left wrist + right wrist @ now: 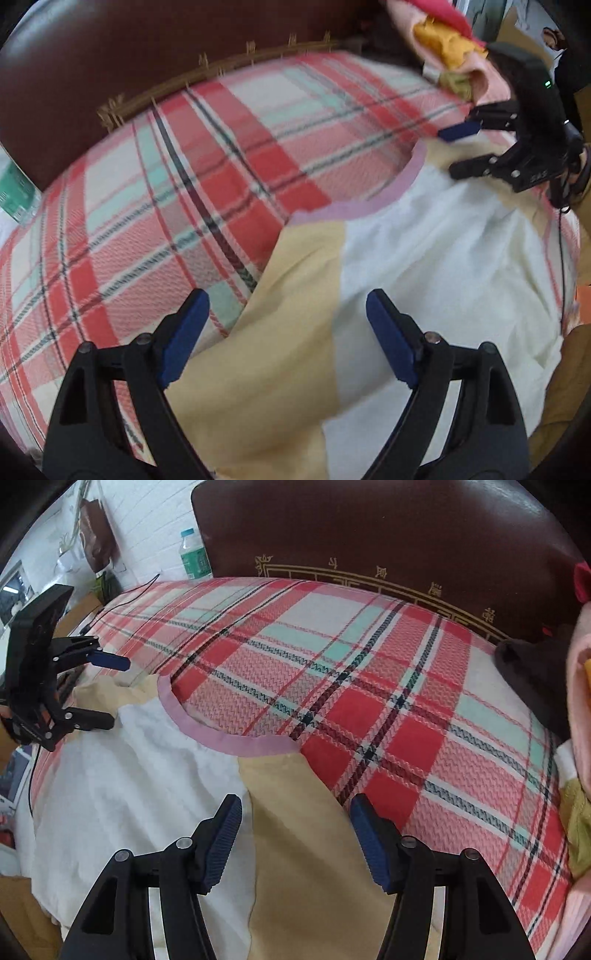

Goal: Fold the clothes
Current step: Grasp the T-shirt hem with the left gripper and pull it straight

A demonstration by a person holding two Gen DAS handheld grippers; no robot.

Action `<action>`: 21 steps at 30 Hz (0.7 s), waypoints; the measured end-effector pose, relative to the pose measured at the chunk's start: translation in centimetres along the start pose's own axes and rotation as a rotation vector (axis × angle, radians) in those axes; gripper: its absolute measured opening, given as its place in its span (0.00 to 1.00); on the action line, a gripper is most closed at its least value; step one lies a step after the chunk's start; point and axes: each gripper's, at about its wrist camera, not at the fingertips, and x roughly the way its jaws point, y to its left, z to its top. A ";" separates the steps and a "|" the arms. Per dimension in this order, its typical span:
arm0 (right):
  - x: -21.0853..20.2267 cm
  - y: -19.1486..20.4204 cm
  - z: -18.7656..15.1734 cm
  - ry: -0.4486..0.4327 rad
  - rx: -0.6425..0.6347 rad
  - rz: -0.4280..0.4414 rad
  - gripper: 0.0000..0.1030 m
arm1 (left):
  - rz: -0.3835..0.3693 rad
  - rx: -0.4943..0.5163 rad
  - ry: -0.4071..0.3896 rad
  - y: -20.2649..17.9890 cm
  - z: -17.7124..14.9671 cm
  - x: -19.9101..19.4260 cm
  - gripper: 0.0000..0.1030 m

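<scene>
A white T-shirt (pixel 436 258) with tan sleeves and a pink-lilac collar (pixel 402 184) lies flat on the plaid bedsheet (pixel 166 206). My left gripper (pixel 284 332) is open, hovering over one tan sleeve (pixel 280 332). My right gripper (pixel 295 834) is open over the other tan sleeve (pixel 306 830). The shirt (pixel 140 775) and collar (pixel 229 742) show in the right wrist view, with the left gripper (pixel 110 690) open at the far shoulder. The right gripper (pixel 458 151) shows open in the left wrist view.
A dark brown headboard (pixel 369 528) stands behind the bed. A pile of pink, yellow and red clothes (pixel 447 40) lies at the bed's right side, also seen in the right wrist view (pixel 580 709). A water bottle (pixel 194 555) stands by the headboard. A black cable (pixel 125 594) runs along the left.
</scene>
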 end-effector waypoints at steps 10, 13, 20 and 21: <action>-2.0 2.0 1.8 -0.055 -0.154 -0.098 0.04 | 0.065 0.014 -0.055 -0.7 1.5 -2.2 0.10; -4.0 1.1 3.9 -0.135 -0.144 -0.203 0.04 | 0.132 0.016 -0.113 -0.8 3.8 -4.3 0.10; -0.8 -2.1 7.6 -0.122 -0.040 -0.316 0.22 | 0.269 -0.110 -0.158 1.0 7.6 -2.7 0.30; 0.2 -2.4 7.5 -0.092 -0.027 -0.319 0.39 | 0.277 -0.151 -0.151 1.4 7.5 -2.0 0.46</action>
